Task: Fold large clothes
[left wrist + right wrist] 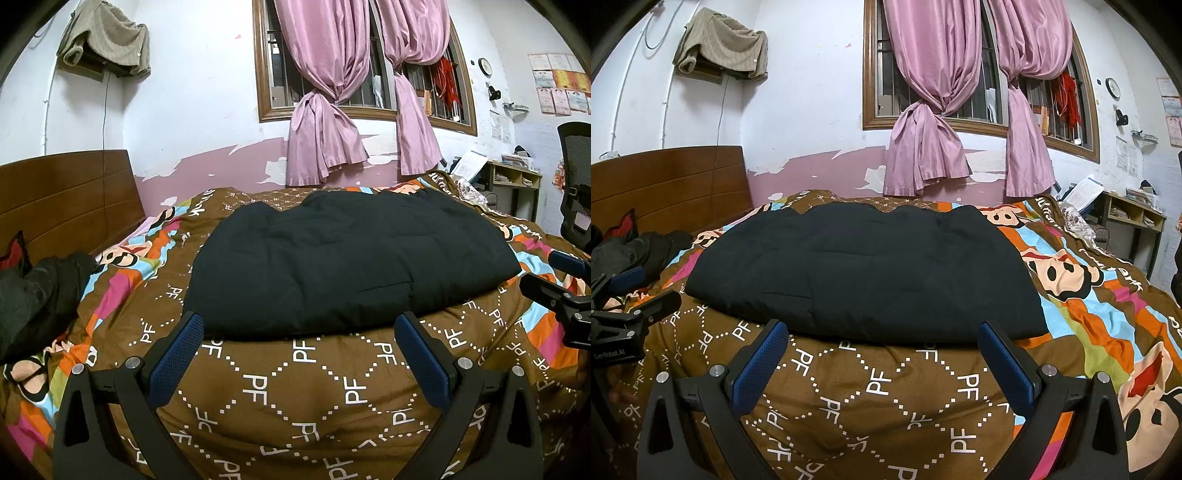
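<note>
On the middle of the bed, straight ahead of both sets of fingers, lies the black garment [343, 258] — a thick, padded piece already laid in a broad flat slab, its long axis running side to side across the quilt [295, 398], parallel to the wall with the window. Its near edge sits just beyond the fingertips in both wrist views, not touching them. The left gripper [299, 354] faces the left-hand half of that edge, with the slab's near left corner just past its left pad; the right gripper [882, 354] faces the right-hand half, the near right corner lying just outside its right pad. Neither is clearly nearer, so a two-handed lift of the near edge looks the natural next fold, carried away toward the far side of the bed.

Both grippers stand with fingers spread wide and hold nothing; each shows at the side of the other's view.

The quilt is soft and humped, brown with a white lettered lattice and bright cartoon borders, so fingers would likely sink and may catch it along with the garment. A second dark heap [40, 295] — probably more clothing, though it is too shadowed to tell — lies at the bed's left edge by the wooden headboard [70, 199]. Beyond are knotted pink curtains [332, 110] and a desk [1134, 218] at the right.
</note>
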A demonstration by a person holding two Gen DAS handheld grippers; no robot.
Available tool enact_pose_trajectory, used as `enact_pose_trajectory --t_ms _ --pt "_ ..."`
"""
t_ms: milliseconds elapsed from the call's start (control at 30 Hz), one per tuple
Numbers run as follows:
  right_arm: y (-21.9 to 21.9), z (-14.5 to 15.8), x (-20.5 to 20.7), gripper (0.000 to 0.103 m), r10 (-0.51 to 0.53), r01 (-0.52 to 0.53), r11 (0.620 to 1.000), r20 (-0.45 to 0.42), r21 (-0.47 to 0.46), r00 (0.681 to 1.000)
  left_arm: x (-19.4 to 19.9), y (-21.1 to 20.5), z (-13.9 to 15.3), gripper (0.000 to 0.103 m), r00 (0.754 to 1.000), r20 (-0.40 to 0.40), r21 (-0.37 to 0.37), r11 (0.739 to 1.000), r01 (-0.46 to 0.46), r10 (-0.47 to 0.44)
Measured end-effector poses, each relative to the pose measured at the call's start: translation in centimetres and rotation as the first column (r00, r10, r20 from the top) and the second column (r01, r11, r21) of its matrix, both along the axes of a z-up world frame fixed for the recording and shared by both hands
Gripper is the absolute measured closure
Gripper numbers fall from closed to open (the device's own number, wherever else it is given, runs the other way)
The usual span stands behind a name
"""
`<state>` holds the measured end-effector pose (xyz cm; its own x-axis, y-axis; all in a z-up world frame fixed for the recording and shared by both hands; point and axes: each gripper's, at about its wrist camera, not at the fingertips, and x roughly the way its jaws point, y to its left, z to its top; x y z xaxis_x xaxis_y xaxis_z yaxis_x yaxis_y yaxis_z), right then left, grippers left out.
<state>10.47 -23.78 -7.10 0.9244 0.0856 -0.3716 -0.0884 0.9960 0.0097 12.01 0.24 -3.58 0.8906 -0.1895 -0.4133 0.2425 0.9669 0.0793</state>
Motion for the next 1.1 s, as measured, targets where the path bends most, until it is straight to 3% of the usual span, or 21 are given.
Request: enact_pose_trajectory --t_ms 1100 --pt "0.1 0.11 0.05 0.0 0.006 -0.006 1.0 0.001 -0.001 1.0 -0.07 -0.16 0.02 0.002 1.0 -0.005 -0.003 1.0 0.001 -0.001"
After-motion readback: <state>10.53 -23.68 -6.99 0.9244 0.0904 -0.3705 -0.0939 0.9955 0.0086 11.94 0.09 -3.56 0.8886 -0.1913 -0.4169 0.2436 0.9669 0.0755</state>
